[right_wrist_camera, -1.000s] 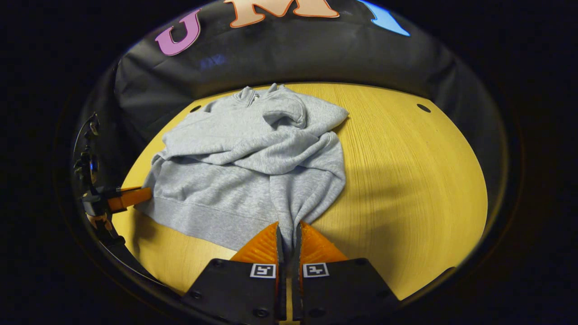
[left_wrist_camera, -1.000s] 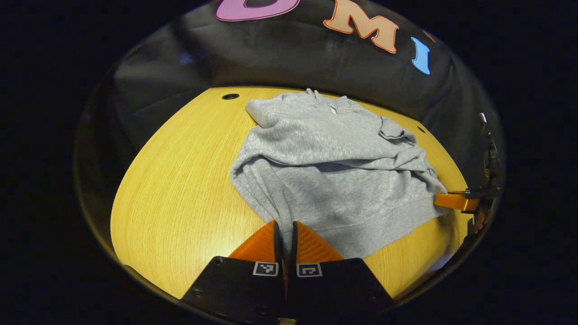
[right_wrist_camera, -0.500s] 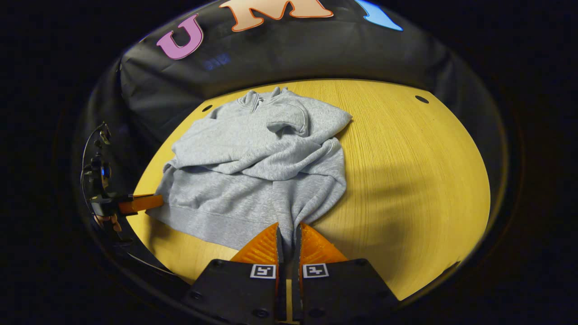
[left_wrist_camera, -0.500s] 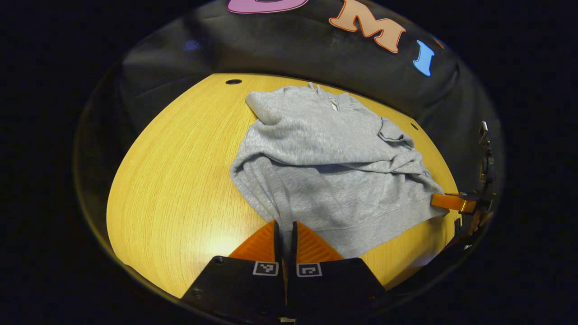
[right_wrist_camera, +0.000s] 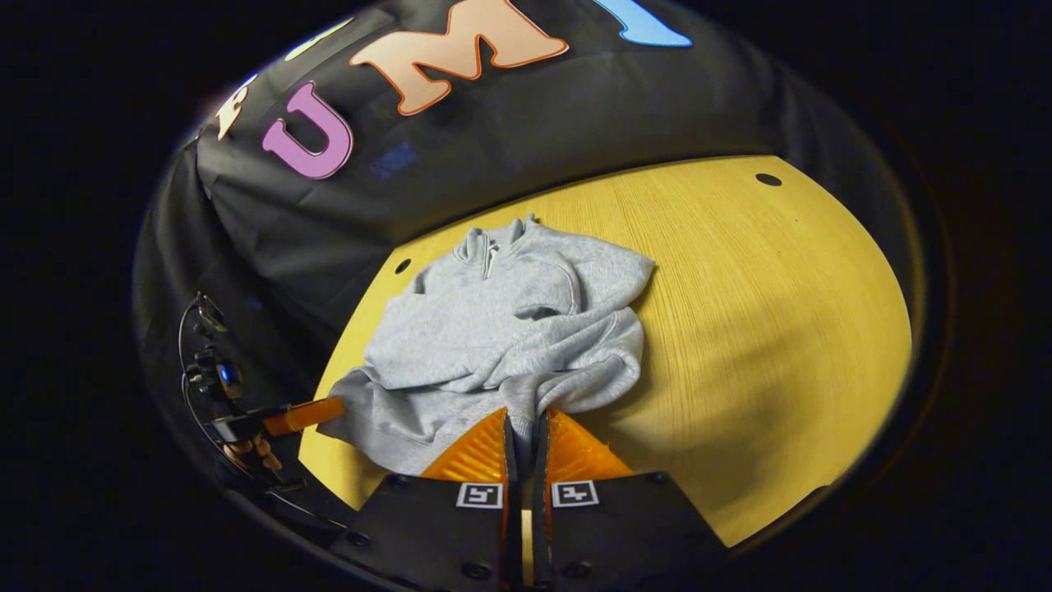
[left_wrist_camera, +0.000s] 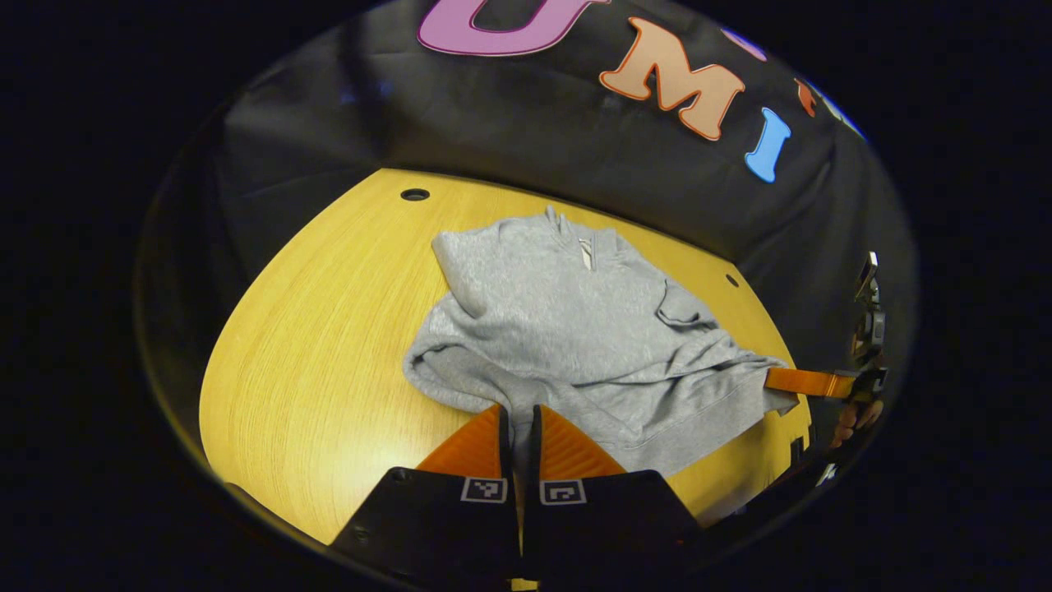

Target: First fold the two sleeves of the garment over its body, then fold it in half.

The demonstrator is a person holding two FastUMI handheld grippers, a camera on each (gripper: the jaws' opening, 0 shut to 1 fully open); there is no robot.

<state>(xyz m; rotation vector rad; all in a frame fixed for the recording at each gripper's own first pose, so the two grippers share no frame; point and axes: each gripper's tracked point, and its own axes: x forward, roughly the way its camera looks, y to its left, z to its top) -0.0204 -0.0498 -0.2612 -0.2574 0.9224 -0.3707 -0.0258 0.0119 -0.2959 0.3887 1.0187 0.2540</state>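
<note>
Nearest in the left gripper view, the left tool (left_wrist_camera: 518, 423) has its fingers pressed together on a pinch of grey cloth at the near hem corner of the garment (left_wrist_camera: 575, 329). In the right gripper view the right tool (right_wrist_camera: 524, 427) is likewise clamped on cloth at the opposite hem corner of the garment (right_wrist_camera: 509, 329), with fabric bunched between its fingers.

The garment, a grey sweatshirt, lies on the yellow wood-grain tabletop (left_wrist_camera: 329, 345). Its long axis runs away from the tools: hem nearest, collar (left_wrist_camera: 579, 238) farthest, pointing toward the black cloth wall beyond the tabletop's far edge. Both sleeves are folded across the body; the hem end is lifted and gathered toward the middle, so the near half ripples in loose folds.

The left gripper view shows the right tool (left_wrist_camera: 801, 381) off at the garment's right hem corner, with fingers of the hand (left_wrist_camera: 855, 415) holding it just behind. It also shows a small dark hole (left_wrist_camera: 415, 195) in the tabletop, beyond the garment's left shoulder. The right gripper view shows the left tool (right_wrist_camera: 306, 415) at the garment's left hem corner, wiring behind it, and a wide bare stretch of tabletop (right_wrist_camera: 764, 312) right of the garment.
</note>
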